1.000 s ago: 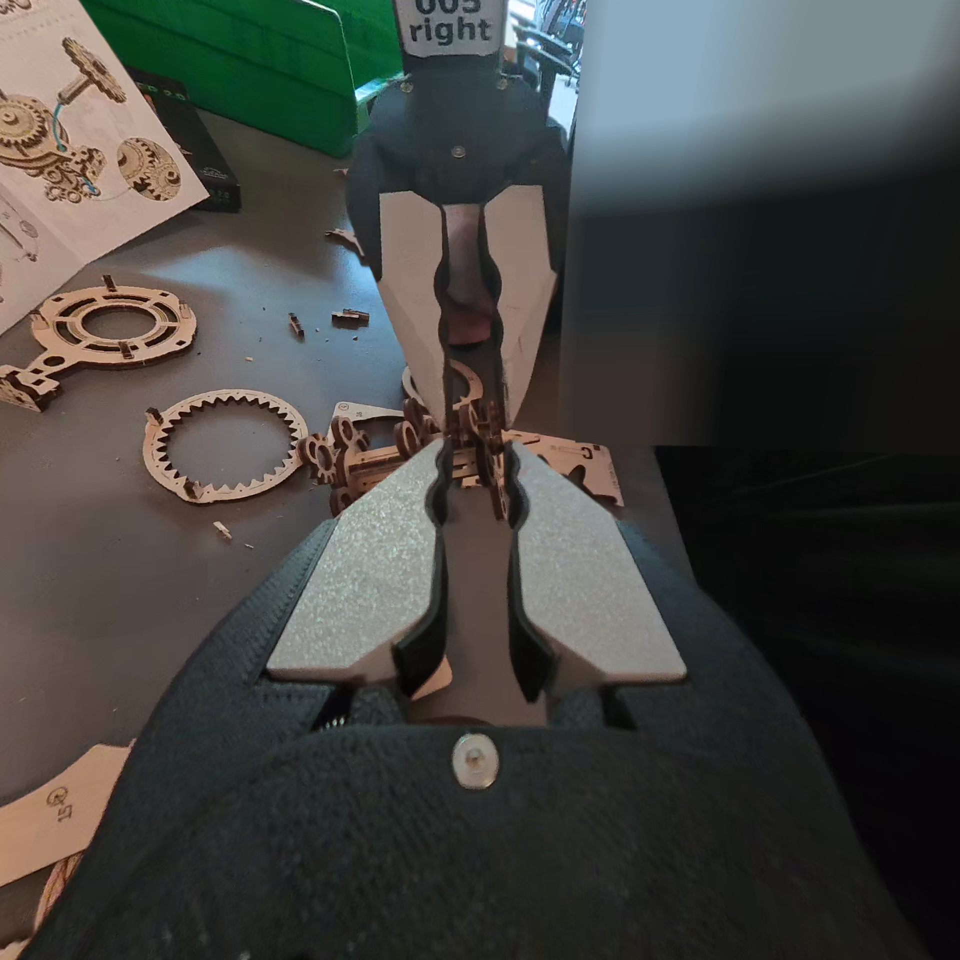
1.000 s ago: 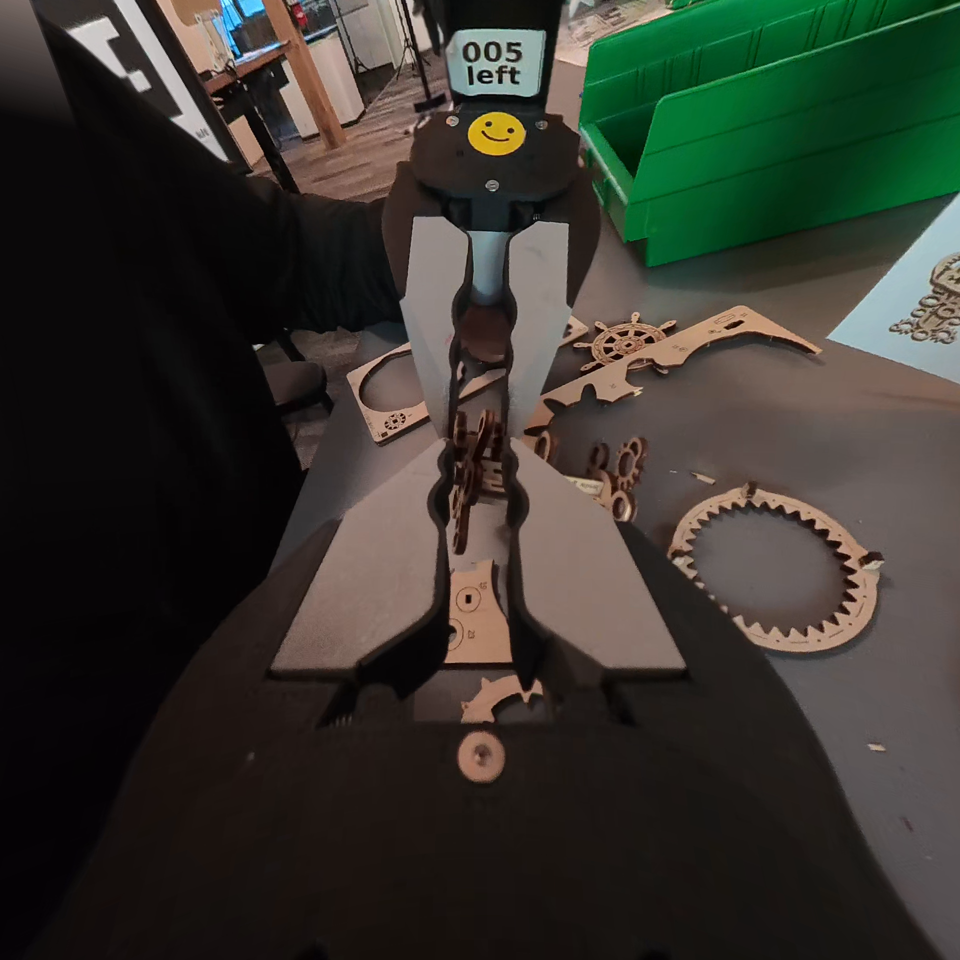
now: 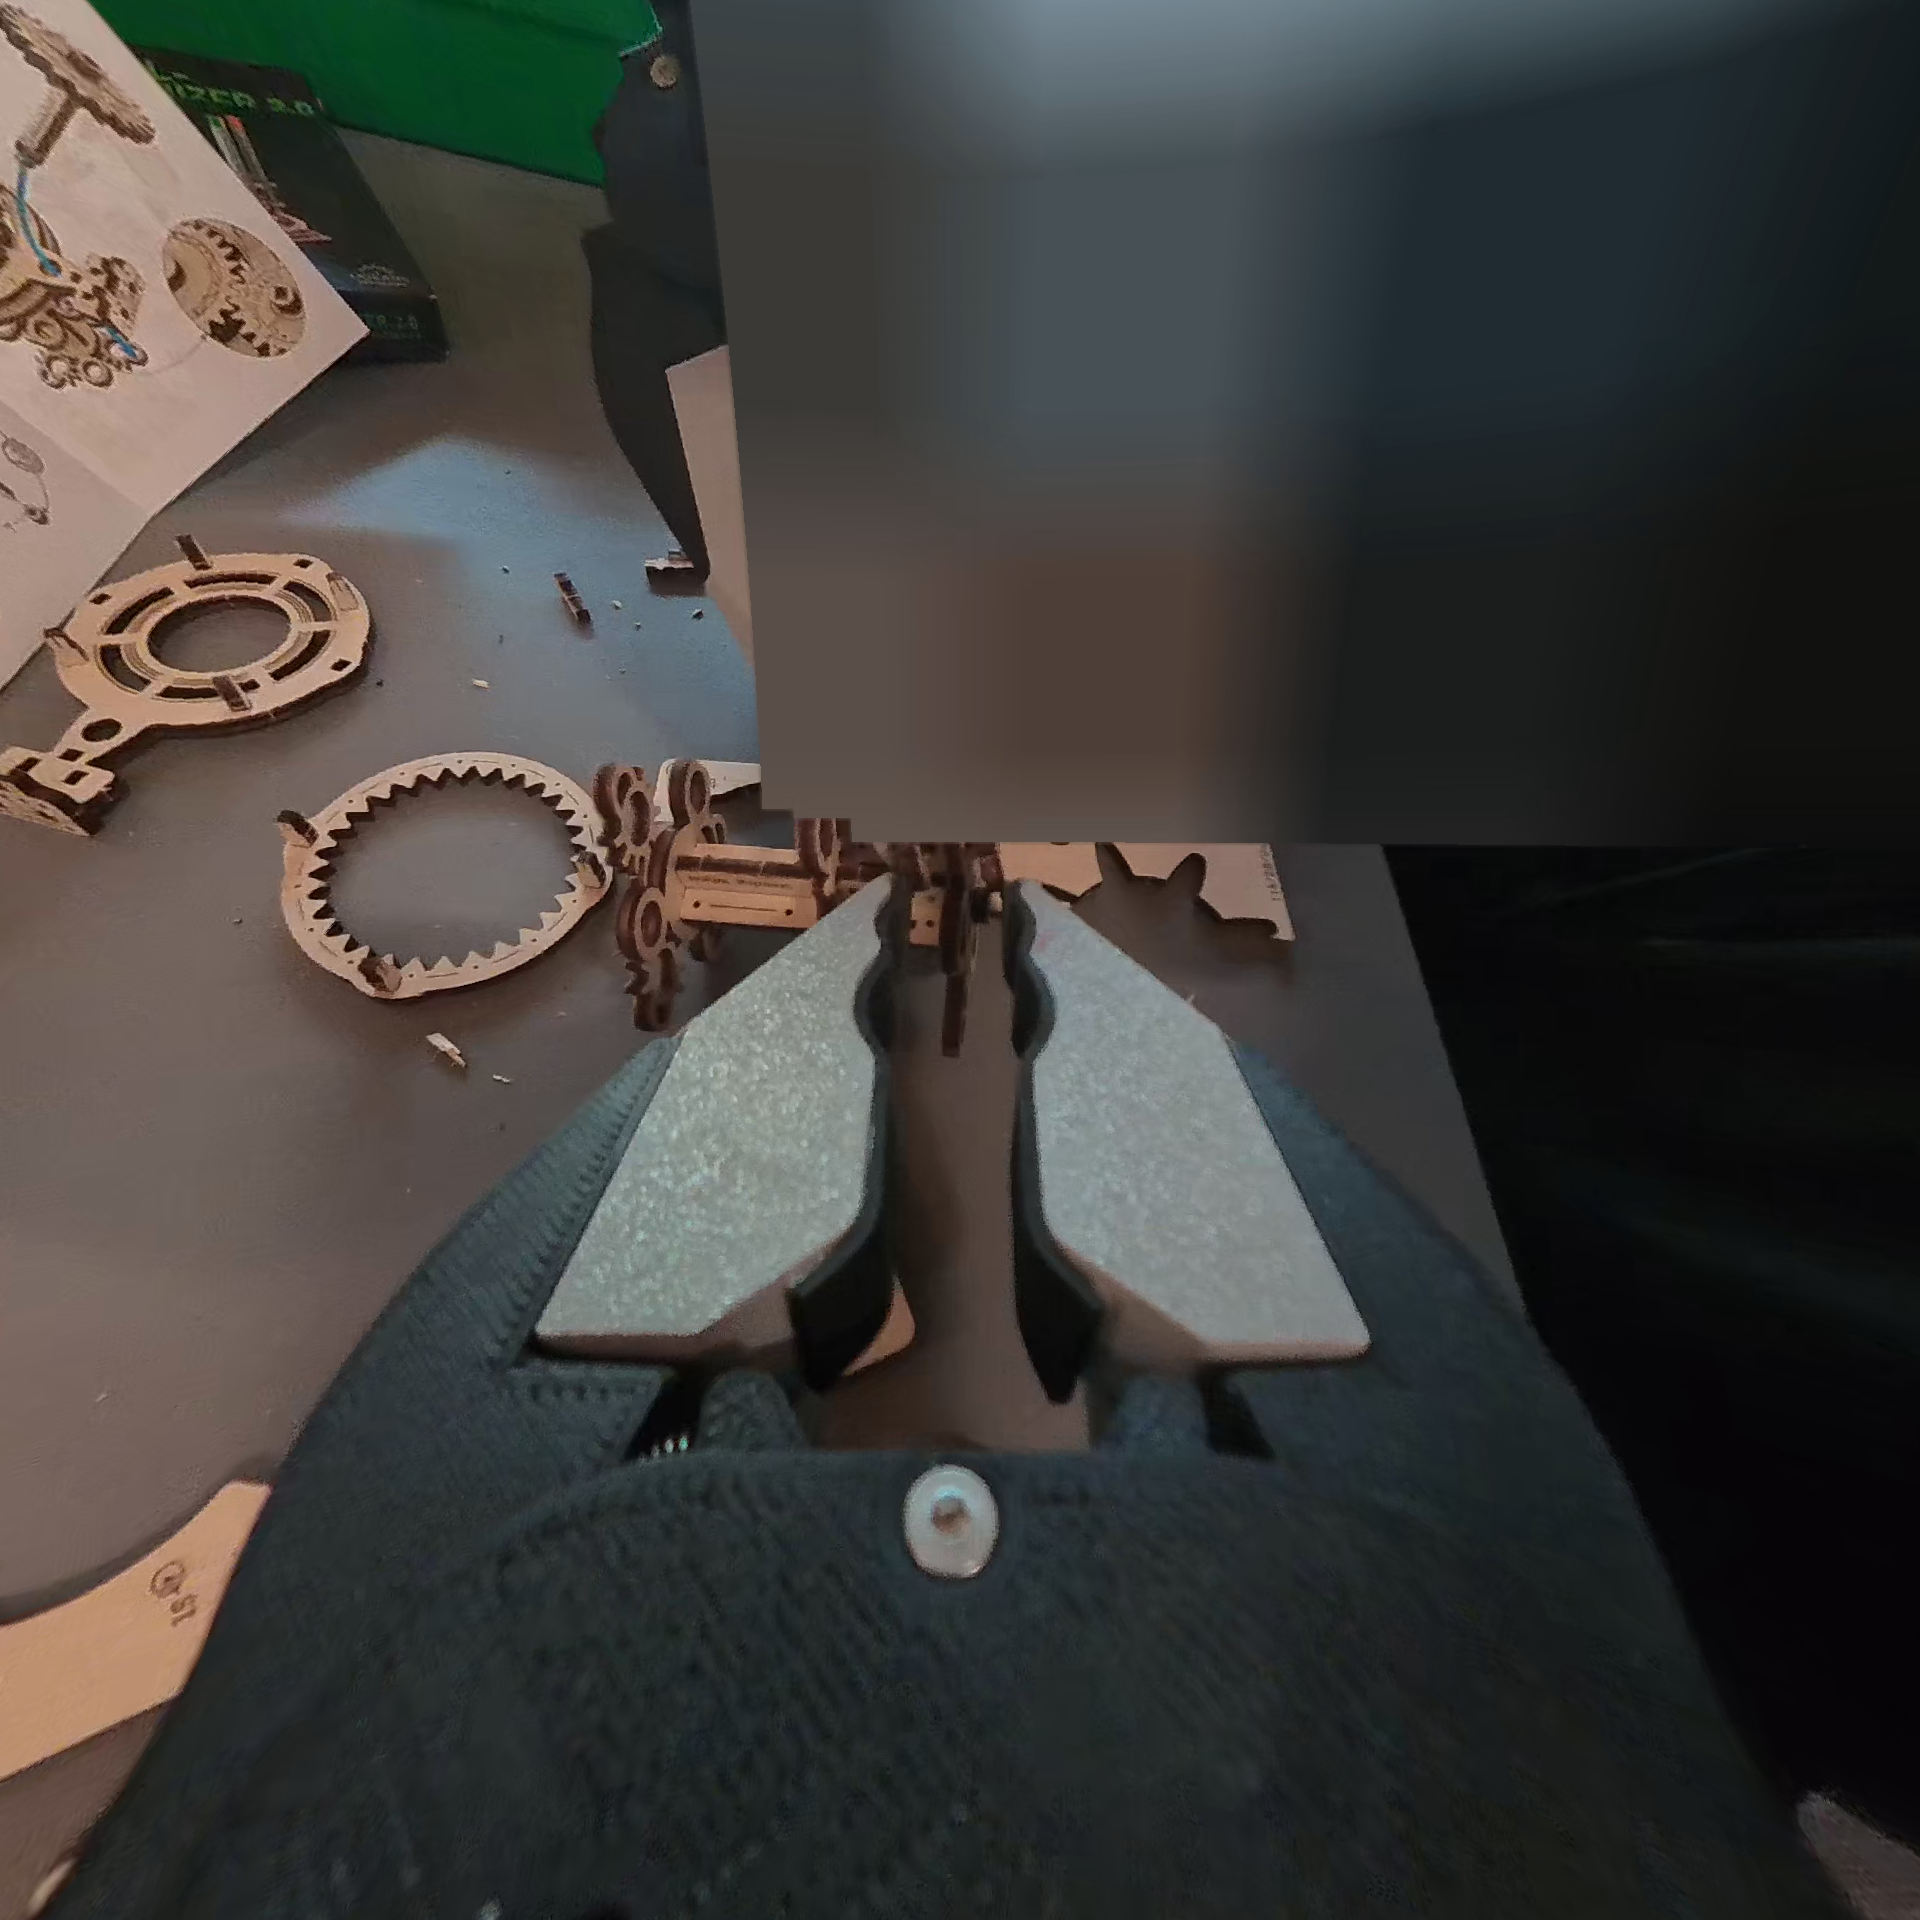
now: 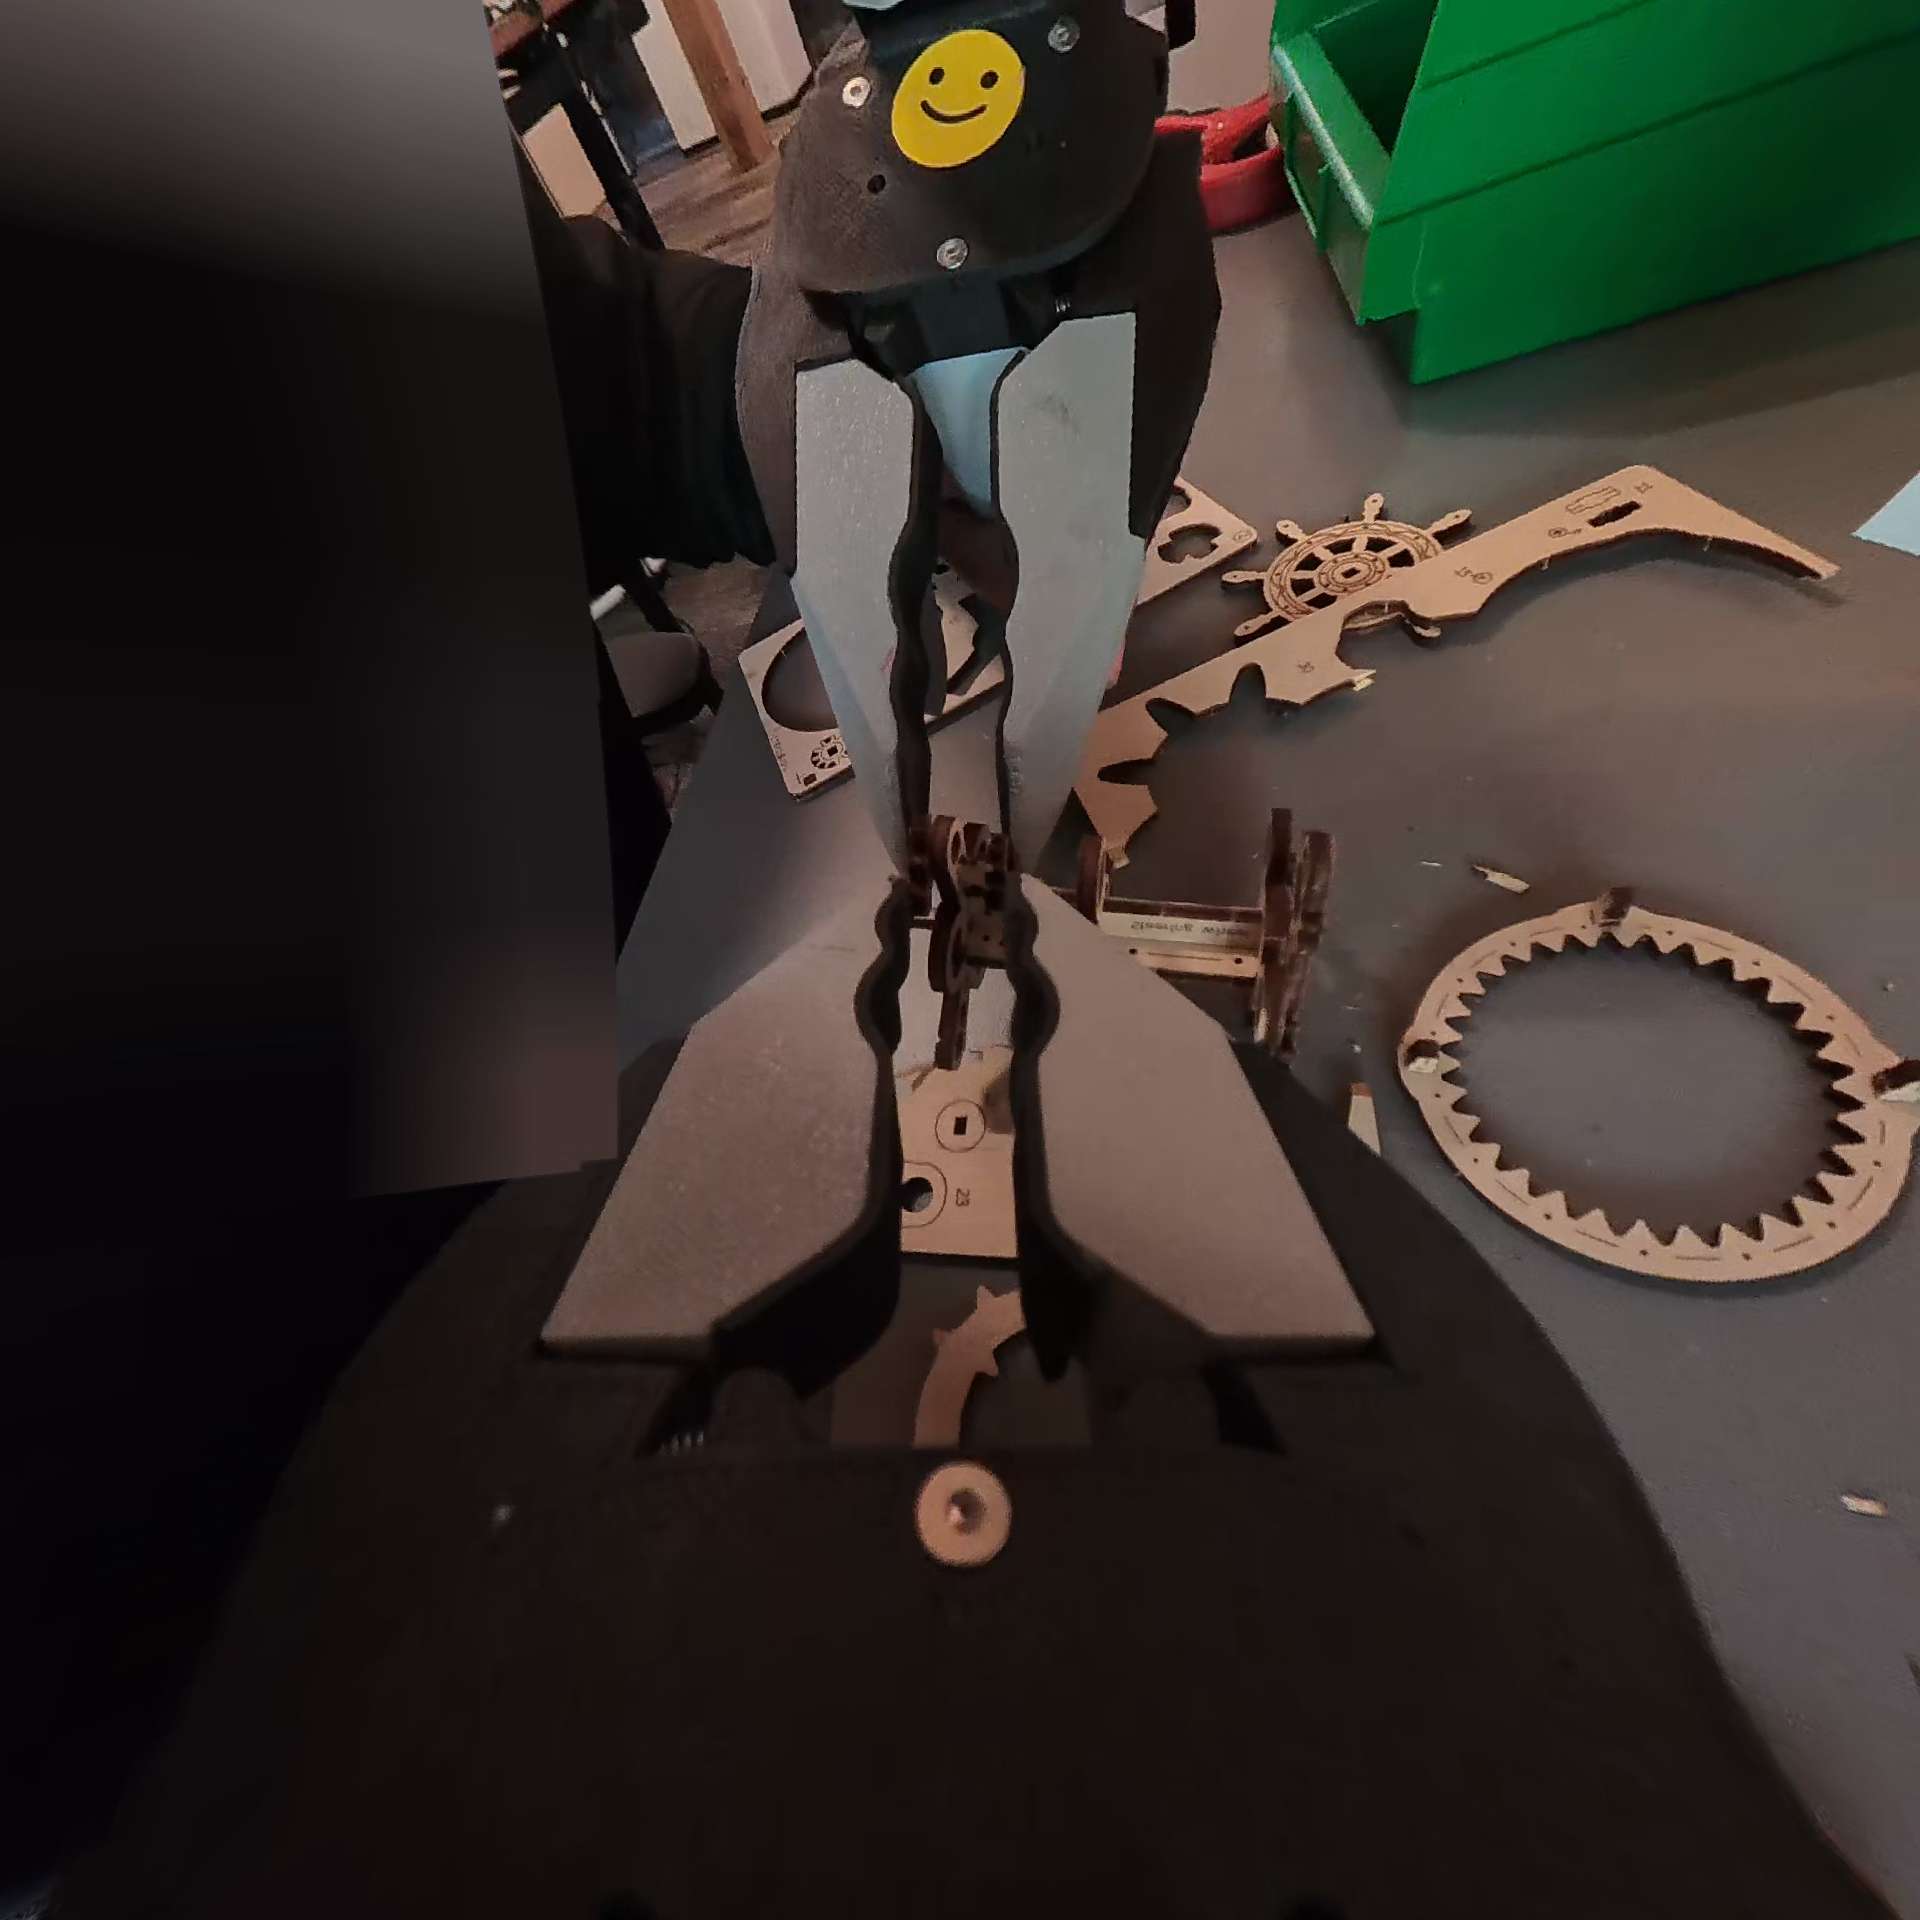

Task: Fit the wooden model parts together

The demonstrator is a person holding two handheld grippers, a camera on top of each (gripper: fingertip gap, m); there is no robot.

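Left tongs (image 3: 945,914): tips narrowed onto a small dark wooden gear piece (image 3: 951,935), pinching it above the grey worktop (image 3: 208,1195).
Right tongs (image 4: 961,920): coming in from the opposite side, nipping the same little gear piece (image 4: 966,914); the two pairs of tips meet nose to nose, almost touching.
Left tongs from the right wrist view (image 4: 951,821): pointing down at the camera, a yellow smiley sticker (image 4: 958,96) on the body.
Axle assembly (image 3: 727,883): lying on the worktop just beside the held piece, cog wheels at both ends of a pale bar.
Toothed ring (image 3: 442,878): flat on the worktop, beside the axle's outer end.
Round slotted frame (image 3: 208,649): farther out, near the instruction sheet (image 3: 125,260).
Ship's wheel part (image 4: 1340,566): on the far side, lying against a cut-out plywood sheet (image 4: 1558,561).
Green bin (image 4: 1610,177): at the back of the worktop.
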